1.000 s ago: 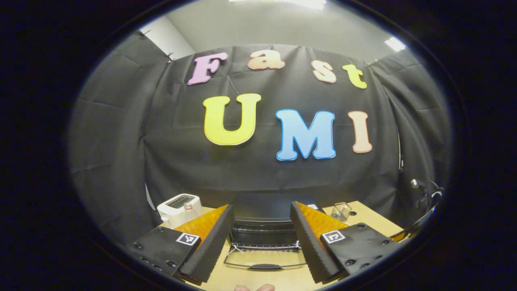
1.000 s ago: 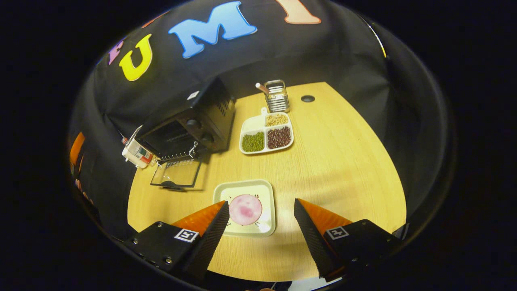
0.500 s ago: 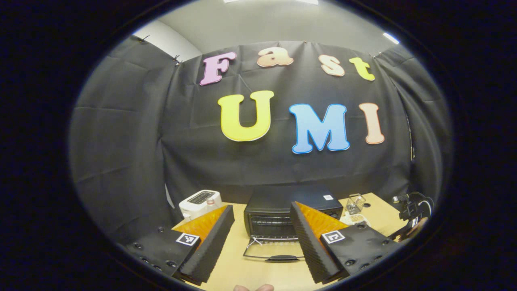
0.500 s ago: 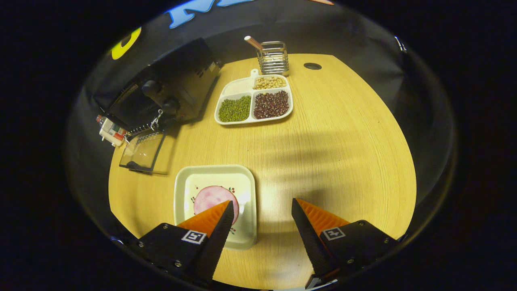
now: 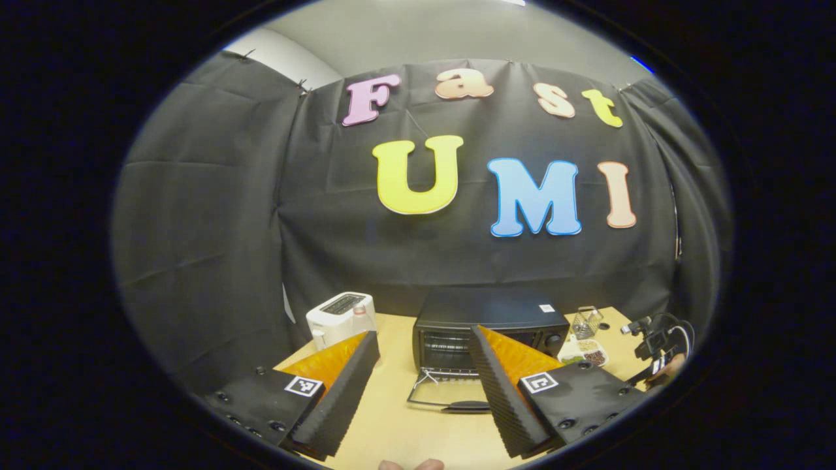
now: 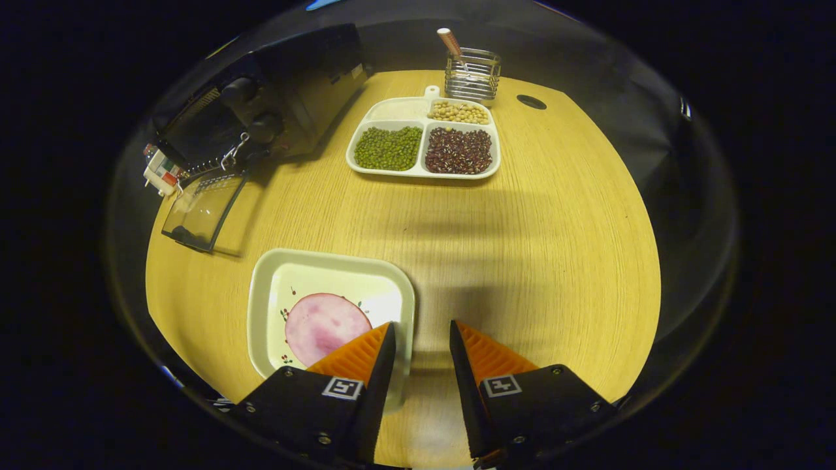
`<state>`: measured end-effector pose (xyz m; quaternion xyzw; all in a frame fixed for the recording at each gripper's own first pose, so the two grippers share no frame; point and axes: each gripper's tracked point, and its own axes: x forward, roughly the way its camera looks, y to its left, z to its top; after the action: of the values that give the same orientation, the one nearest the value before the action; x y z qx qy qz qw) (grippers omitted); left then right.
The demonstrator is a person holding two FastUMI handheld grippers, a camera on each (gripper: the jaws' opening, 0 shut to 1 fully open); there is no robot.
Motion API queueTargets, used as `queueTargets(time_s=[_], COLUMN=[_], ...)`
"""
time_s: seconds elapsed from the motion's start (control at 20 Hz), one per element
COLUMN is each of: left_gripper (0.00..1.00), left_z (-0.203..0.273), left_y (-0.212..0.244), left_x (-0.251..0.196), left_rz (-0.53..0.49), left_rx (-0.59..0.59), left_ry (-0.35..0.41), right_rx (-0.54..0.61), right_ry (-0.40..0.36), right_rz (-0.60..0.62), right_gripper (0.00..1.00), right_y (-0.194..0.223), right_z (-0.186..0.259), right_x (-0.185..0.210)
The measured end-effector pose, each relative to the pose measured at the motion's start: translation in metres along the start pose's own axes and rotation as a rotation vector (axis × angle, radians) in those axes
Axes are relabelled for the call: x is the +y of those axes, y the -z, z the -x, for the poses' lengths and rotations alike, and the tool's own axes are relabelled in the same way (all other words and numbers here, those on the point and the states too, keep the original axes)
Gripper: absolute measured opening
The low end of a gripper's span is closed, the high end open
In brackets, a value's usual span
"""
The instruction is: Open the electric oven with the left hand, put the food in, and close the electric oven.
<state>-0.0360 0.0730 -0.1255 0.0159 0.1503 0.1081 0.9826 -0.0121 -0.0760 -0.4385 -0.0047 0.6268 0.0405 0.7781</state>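
Wooden tabletop (image 6: pixel 535 261) lies bare under the right gripper (image 6: pixel 421 339), whose fingers are parted by a narrow gap with nothing pressed between them; the near right edge of the square plate (image 6: pixel 264 294) sits just at that gap, one finger over the plate's rim and the other over bare wood. A round pink slice of meat (image 6: pixel 326 326) is seen lying flat on the plate, just left of the fingers. A wide stretch of table is left free to the right and ahead, up to the divided tray of beans (image 6: pixel 424 140) and the wire holder (image 6: pixel 472 73) near the far edge. At the far left the oven (image 6: pixel 261 111) is seen with its glass door (image 6: pixel 202 209) folded down flat on the table, well apart from the plate. In the left gripper view, the left gripper (image 5: pixel 424 365) is held spread wide and empty above the table, back from the oven (image 5: pixel 490 320), whose door (image 5: pixel 450 395) lies open toward it. A white toaster (image 5: pixel 341 316) stands to the oven's left, near the table edge. The other gripper (image 5: pixel 656 346) is seen at the far right.
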Motion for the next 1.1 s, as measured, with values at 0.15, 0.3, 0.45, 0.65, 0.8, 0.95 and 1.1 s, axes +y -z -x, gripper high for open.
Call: queueTargets(time_s=[0.15,0.3,0.45,0.65,0.8,0.95,1.1], left_gripper=[0.93,0.92,0.94,0.94,0.91,0.98,0.98], left_z=[-0.002,-0.005,-0.007,-0.010,-0.017,-0.020,-0.021], left_y=[0.001,0.003,0.004,0.004,0.008,0.007,0.006], left_x=[-0.004,-0.009,-0.009,0.001,0.002,0.002,-0.001], left_rz=[0.001,0.004,0.009,0.008,0.023,0.032,0.021], left_rx=[0.002,0.006,0.007,0.004,0.019,0.020,0.015], left_ry=[0.018,0.038,0.048,0.047,0.050,0.057,0.069], right_rx=[0.028,0.069,0.134,0.155,0.141,0.119,0.103], right_ry=[0.023,-0.038,-0.212,-0.361,-0.467,-0.543,-0.571], right_rz=[0.003,-0.053,-0.266,-0.457,-0.527,-0.600,-0.622], right_gripper=[0.11,0.01,0.01,0.00,0.00,0.01,0.01], right_y=[0.006,-0.002,0.003,0.013,0.016,0.015,0.019], right_z=[-0.021,-0.006,-0.001,0.002,0.007,0.016,0.022], right_x=[0.008,0.013,0.022,0.024,0.032,0.037,0.037])
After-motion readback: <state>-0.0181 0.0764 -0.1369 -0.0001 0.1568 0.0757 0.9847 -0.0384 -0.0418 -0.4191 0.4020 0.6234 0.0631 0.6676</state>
